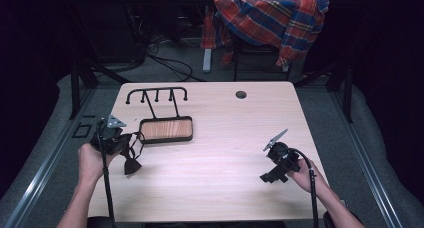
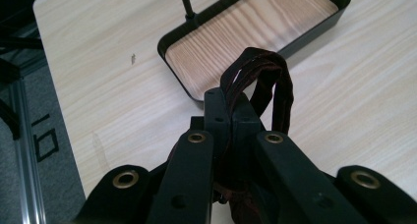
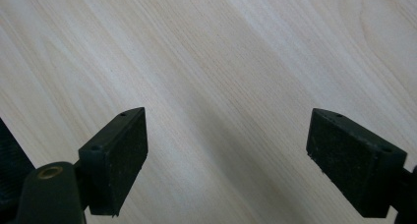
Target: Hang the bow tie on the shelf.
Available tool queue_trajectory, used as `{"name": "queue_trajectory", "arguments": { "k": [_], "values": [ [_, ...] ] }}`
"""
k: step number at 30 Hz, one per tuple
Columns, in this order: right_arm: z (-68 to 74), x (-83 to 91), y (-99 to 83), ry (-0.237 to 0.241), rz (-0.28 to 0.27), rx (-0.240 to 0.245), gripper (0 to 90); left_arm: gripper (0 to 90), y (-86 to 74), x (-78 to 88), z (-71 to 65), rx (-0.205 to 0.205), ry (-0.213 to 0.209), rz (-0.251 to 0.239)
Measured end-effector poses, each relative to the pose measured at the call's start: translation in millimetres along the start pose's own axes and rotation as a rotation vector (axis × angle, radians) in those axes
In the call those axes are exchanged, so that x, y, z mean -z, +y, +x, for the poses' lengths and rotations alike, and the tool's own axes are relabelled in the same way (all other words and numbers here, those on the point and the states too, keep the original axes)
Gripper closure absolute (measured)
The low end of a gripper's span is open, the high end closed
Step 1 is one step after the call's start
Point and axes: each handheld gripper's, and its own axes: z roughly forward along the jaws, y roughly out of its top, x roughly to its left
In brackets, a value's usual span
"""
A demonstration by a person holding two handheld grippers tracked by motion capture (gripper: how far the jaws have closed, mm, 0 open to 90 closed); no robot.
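Close in, lower centre of the left gripper view, the left gripper has its jaws pressed together on a dark strap, which loops up above the tips. That is a firm pinch, likely to carry the strap to the rack. The tray lies just beyond, upper centre, with a thin post rising from it. From the high view, the hook rack stands upper left on the table. Lower right, the right gripper hangs spread wide over bare wood, holding nothing, probably waiting to help.
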Motion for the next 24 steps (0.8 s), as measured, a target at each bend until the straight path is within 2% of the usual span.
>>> {"name": "queue_trajectory", "arguments": {
  "k": [1,5,8,12,15,17,19,22,24],
  "values": [
    [-1.1,0.5,1.4,-0.006,0.019,0.01,15.7,88.9,1.2,1.7,-0.3,-0.005,0.006,-0.001],
    [1.2,0.1,3.7,-0.001,0.02,0.029,15.7,88.9,0.5,4.7,2.5,0.006,0.019,-0.009],
    [0.1,-0.8,3.1,0.005,0.017,0.023,15.7,89.0,0.9,5.7,4.6,0.015,0.019,-0.017],
    [-0.5,1.1,1.9,-0.014,0.03,0.019,15.8,89.0,0.9,8.7,6.6,0.007,0.027,-0.019],
    [-2.0,1.2,1.5,-0.004,0.014,0.009,15.6,88.9,2.5,9.8,8.6,0.022,0.022,-0.032],
    [-3.2,-1.1,0.7,0.015,0.004,-0.013,15.6,89.0,4.0,10.5,10.9,0.028,0.025,-0.045],
    [-3.3,-3.0,1.0,0.006,0.021,-0.005,16.1,88.9,3.8,11.0,12.8,0.029,0.027,-0.044],
    [-3.4,-1.8,0.7,0.016,0.01,-0.01,15.1,88.9,4.5,10.5,17.3,0.048,0.013,-0.055],
    [-3.7,-1.7,0.9,0.016,0.018,-0.006,15.7,89.0,5.5,11.1,17.6,0.042,0.014,-0.052]
  ]
}}
